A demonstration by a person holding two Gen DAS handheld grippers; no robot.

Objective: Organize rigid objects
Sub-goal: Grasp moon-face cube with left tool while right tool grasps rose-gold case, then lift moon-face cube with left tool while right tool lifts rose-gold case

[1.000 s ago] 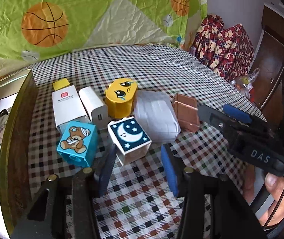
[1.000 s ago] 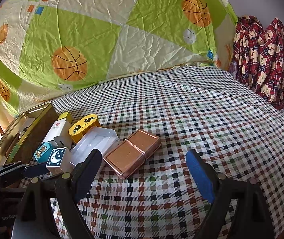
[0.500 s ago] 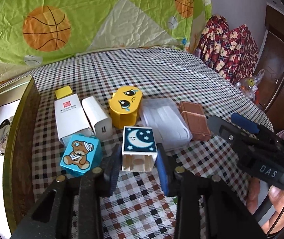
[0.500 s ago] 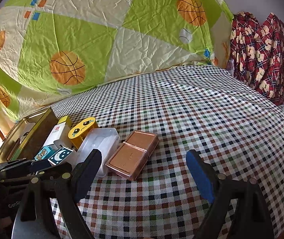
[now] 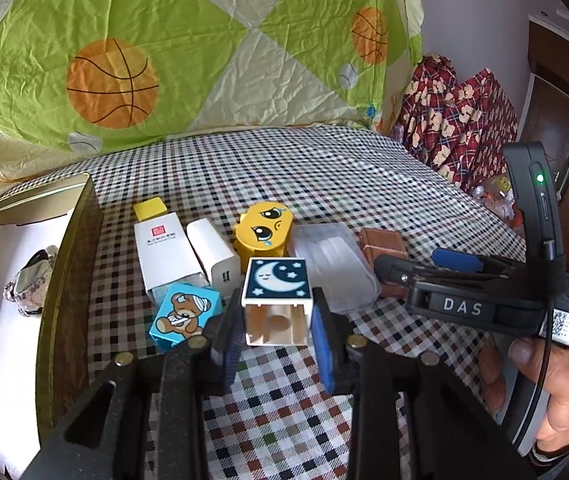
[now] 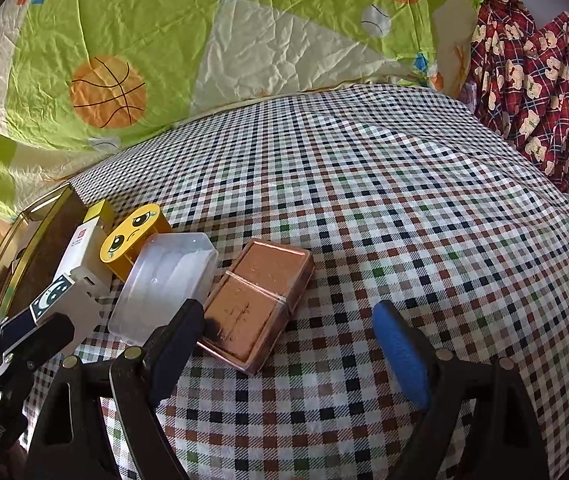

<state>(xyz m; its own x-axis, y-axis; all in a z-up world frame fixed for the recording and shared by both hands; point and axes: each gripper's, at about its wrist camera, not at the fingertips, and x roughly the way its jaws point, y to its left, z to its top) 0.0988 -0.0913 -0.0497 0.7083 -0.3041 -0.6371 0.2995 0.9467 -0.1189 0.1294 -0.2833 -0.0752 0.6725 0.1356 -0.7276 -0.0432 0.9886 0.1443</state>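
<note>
My left gripper (image 5: 276, 340) is shut on a white block with a moon picture (image 5: 277, 300) and holds it tilted above the checked cloth; the block also shows in the right wrist view (image 6: 62, 300). Behind it lie a blue bear block (image 5: 184, 316), a white box with a yellow cap (image 5: 162, 252), a white charger (image 5: 214, 256), a yellow crying-face block (image 5: 264, 234), a clear plastic case (image 5: 334, 266) and a brown case (image 5: 384, 252). My right gripper (image 6: 288, 344) is open and empty, with its left finger over the brown case (image 6: 256, 304).
A gold-rimmed box (image 5: 68, 280) with a white inside stands at the left and holds a small cloth item (image 5: 28, 284). A green basketball-print sheet (image 5: 164, 52) hangs behind. Red plaid bedding (image 5: 456, 120) lies at the far right.
My left gripper closed on the moon block and lifted it, tipping its open underside toward the camera. The right gripper moved a little nearer to the brown case.
</note>
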